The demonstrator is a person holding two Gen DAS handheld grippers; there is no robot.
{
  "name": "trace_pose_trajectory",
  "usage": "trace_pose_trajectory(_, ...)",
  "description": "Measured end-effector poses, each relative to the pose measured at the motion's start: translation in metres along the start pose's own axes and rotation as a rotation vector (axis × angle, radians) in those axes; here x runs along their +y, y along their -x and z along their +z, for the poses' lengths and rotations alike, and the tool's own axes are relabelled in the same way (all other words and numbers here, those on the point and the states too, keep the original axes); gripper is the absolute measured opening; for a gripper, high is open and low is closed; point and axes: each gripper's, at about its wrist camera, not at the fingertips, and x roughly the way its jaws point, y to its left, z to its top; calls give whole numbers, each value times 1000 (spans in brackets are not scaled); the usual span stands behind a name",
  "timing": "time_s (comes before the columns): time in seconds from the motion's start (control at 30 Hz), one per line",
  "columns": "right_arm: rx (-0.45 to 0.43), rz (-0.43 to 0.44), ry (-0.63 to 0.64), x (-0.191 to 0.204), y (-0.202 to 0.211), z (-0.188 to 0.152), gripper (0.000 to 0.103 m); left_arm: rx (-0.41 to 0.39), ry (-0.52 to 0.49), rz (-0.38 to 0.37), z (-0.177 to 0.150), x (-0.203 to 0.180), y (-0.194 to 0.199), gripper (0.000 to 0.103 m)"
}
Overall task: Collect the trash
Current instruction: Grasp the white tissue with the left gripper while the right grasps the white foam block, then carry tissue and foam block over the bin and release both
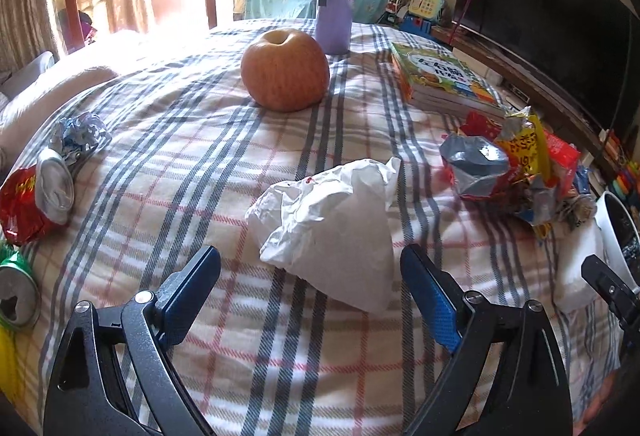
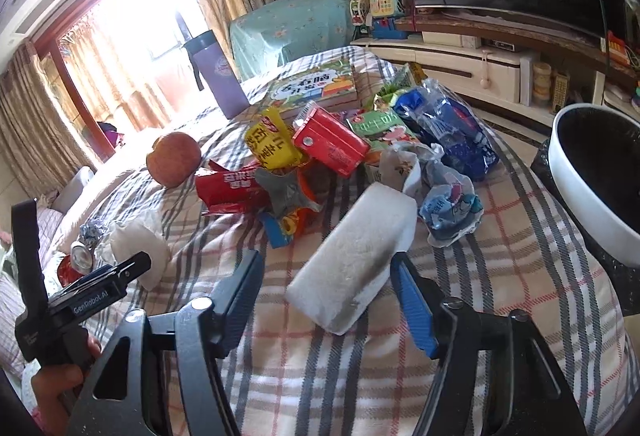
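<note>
From the left wrist camera, the left gripper [image 1: 310, 272] is hanging over the plaid blanket [image 1: 224, 172] with its jaws spread wide, and a crumpled white paper bag [image 1: 332, 220] is lying between the blue pads without touching either. Only this view is showing the green drink can [image 1: 16, 292] at the left edge, close up, beside a red wrapper with a silver lining [image 1: 28, 204] and a ball of crumpled foil [image 1: 80, 136]. An apple [image 1: 285, 70] and a purple tumbler [image 1: 336, 4] are standing farther back.

From the right wrist camera, the right gripper [image 2: 326, 280] is angling down at a white foam block [image 2: 356, 256]; the block is sitting between the pads, the right pad looking to be against its edge, the left pad apart from it, so nothing is clamped yet. Only this view is showing the full heap of snack wrappers and cartons [image 2: 320, 144] spread out, the picture book [image 2: 312, 86] behind it, and the white-rimmed bin [image 2: 592, 196] beyond the bed's right edge. At lower left a hand [image 2: 56, 380] is gripping the left gripper's handle.
</note>
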Motion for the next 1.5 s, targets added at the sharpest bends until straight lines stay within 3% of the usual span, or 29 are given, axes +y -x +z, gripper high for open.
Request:
trace_pose_trajectory(0.03, 8, -1, -1, -3, -1, -1, 43, 1, -4, -2, 0, 0, -2, 76)
trace_pose_trajectory(0.07, 14, 3, -4, -6, -1, -2, 42, 10, -8, -14, 0, -1, -4, 59)
trace_pose_trajectory(0.13, 14, 13, 6, -8, 1, -3, 38, 25, -8, -44, -2, -1, -7, 52)
trace_pose_trajectory(0.17, 9, 12, 19, -8, 4, -4, 35, 19, -14, -46, -3, -3, -6, 42)
trace_pose_trajectory(0.27, -3, 22, 46, -9, 13, -7, 33, 14, -24, -63, -5, -8, 1, 35)
trace_pose_trajectory(0.6, -45, 45, 35, -25, 43, -6, 32, -1, -89, -182, -23, -50, 39, 33)
trace_pose_trajectory(0.87, -68, 4, 14, -55, 66, -11, 32, 0, -174, -277, -33, -100, 57, 33)
trace_pose_trajectory(1.5, -172, -151, 10, -134, 112, 5, 32, 15, -270, -363, -49, -159, 74, 33)
